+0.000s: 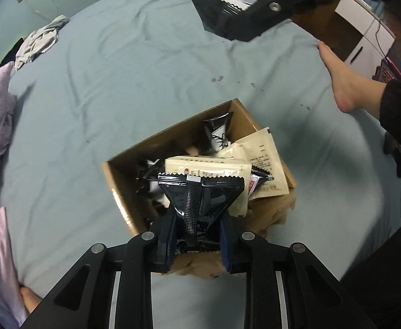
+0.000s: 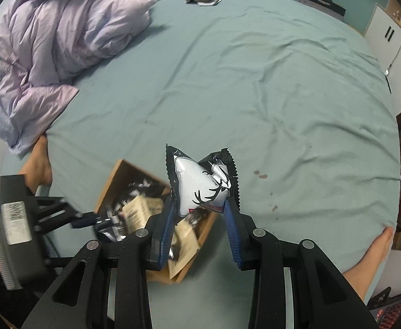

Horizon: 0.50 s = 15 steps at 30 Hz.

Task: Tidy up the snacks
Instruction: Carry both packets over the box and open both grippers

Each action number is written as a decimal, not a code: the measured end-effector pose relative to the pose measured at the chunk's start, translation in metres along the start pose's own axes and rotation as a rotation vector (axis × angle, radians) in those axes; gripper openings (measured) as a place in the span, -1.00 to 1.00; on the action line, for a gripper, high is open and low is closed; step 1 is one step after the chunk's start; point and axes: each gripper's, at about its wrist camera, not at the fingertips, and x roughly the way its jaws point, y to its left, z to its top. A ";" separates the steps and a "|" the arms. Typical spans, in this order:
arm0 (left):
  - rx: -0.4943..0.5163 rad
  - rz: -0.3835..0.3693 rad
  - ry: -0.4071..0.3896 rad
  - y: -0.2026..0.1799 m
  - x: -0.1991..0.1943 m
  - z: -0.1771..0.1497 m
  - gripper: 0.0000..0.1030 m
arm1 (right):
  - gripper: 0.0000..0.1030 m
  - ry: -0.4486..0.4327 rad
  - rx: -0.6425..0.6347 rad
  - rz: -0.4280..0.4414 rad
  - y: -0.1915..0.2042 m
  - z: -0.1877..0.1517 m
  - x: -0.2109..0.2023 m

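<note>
Jaws on both grippers are clenched on snack packets, each pinched low so the body stands up clear of the fingers. At the bottom centre of the left wrist view, the left gripper (image 1: 197,240) grips a black packet (image 1: 200,194) by its lower seam, right over the near end of the box (image 1: 118,192), probably so it can drop in among the cream sachets (image 1: 258,164) and dark packets already piled there. At the lower centre of the right wrist view, the right gripper (image 2: 199,227) squeezes a white packet (image 2: 200,183) with an antler print, held above the box's right edge (image 2: 200,233), seemingly waiting its turn. From the left view that same packet shows dark at the top, well above the bed (image 1: 118,82). A lilac duvet (image 2: 49,41) is heaped at the upper left, and a bare foot (image 1: 345,82) rests on the sheet at the right.
</note>
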 end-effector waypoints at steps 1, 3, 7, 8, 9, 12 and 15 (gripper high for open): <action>-0.007 0.015 -0.008 0.000 0.001 0.000 -0.43 | -0.36 0.010 -0.003 -0.002 0.001 -0.001 0.003; -0.005 0.047 -0.021 -0.001 0.000 0.000 -0.19 | -0.36 0.036 -0.009 -0.012 0.003 -0.002 0.009; -0.016 0.103 -0.142 0.006 -0.020 0.002 0.44 | -0.35 0.082 0.011 -0.008 0.004 -0.001 0.023; -0.034 0.113 -0.162 0.011 -0.024 0.003 0.51 | -0.35 0.089 0.016 -0.003 0.005 0.000 0.026; -0.052 0.118 -0.172 0.015 -0.027 0.003 0.53 | -0.35 0.101 0.016 0.004 0.005 0.000 0.030; -0.115 0.139 -0.202 0.031 -0.035 0.003 0.53 | -0.35 0.148 -0.001 0.026 0.012 -0.001 0.044; -0.156 0.189 -0.206 0.047 -0.039 0.001 0.53 | -0.34 0.192 -0.026 0.044 0.019 -0.002 0.056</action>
